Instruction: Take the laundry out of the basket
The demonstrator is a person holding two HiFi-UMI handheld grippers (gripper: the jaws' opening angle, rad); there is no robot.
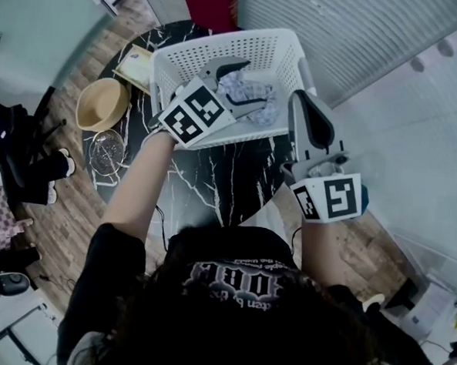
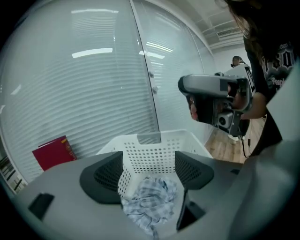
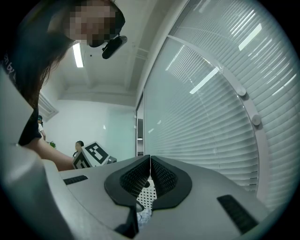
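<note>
The left gripper point(image 2: 147, 174) hung open and empty over the checked cloth point(image 2: 151, 202), a crumpled heap lying slightly longer across the basket point(image 1: 221, 52) floor. The right gripper point(image 3: 150, 180) was closed on nothing beside it.

Laundry point(image 1: 265, 114) partly behind left tool point(image 1: 254, 84)
</note>
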